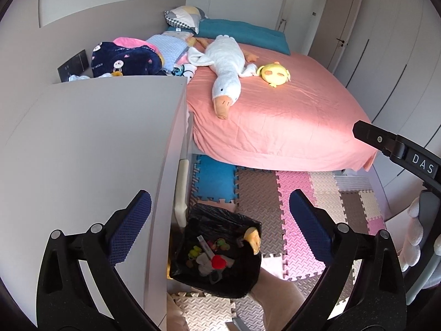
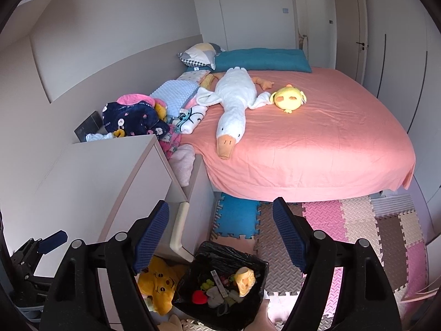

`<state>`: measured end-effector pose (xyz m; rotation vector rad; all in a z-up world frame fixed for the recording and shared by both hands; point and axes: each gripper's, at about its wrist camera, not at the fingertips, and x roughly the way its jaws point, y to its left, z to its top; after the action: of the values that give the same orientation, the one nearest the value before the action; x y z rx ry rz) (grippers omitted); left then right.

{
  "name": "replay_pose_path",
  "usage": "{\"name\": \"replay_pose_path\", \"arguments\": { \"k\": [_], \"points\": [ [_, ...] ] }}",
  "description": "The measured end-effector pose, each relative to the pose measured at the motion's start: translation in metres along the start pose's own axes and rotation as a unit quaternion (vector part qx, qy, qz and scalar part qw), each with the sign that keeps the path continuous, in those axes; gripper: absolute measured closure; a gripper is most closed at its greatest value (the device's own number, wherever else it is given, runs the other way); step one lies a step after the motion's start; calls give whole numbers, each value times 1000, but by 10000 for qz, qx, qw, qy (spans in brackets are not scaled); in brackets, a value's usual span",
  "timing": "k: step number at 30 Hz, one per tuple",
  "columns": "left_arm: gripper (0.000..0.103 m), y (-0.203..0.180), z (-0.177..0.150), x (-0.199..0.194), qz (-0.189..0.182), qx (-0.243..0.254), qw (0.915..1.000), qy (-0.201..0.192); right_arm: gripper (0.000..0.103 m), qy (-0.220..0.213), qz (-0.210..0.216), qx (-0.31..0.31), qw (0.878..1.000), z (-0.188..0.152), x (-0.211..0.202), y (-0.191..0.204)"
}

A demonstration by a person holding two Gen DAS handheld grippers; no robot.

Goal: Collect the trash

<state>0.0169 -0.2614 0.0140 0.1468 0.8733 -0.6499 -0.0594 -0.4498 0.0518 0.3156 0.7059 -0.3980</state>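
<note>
A bin lined with a black bag [image 1: 220,215] stands on the floor mats beside a white cabinet; it also shows in the right wrist view [image 2: 220,253]. It holds mixed trash: a red piece [image 1: 219,261], a yellow-orange lump [image 1: 253,238], a white strip and small scraps. My left gripper [image 1: 220,222] is open and empty above the bin. My right gripper [image 2: 220,230] is open and empty, also above the bin. The right gripper's finger shows in the left wrist view [image 1: 386,143]; the left gripper shows in the right wrist view [image 2: 52,240].
A white cabinet [image 1: 96,151] stands left of the bin. A pink bed [image 2: 317,143] carries a white goose plush [image 2: 234,104], a yellow chick plush [image 2: 288,98] and piled clothes [image 2: 135,118]. A yellow plush [image 2: 157,284] lies beside the bin. Foam puzzle mats [image 2: 344,220] cover the floor.
</note>
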Motion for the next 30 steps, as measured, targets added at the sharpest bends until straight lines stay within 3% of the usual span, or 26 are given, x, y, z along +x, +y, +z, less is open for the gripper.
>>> {"name": "replay_pose_path", "arguments": {
  "k": [10, 16, 30],
  "points": [
    [6, -1, -1, -2, 54, 47, 10000, -42, 25, 16, 14, -15, 10000, -1, 0, 2],
    [6, -1, -2, -6, -164, 44, 9998, -97, 25, 22, 53, -58, 10000, -4, 0, 5],
    [6, -8, -3, -12, -206, 224, 9993, -209, 25, 16, 62, -69, 10000, -4, -2, 7]
  ]
}}
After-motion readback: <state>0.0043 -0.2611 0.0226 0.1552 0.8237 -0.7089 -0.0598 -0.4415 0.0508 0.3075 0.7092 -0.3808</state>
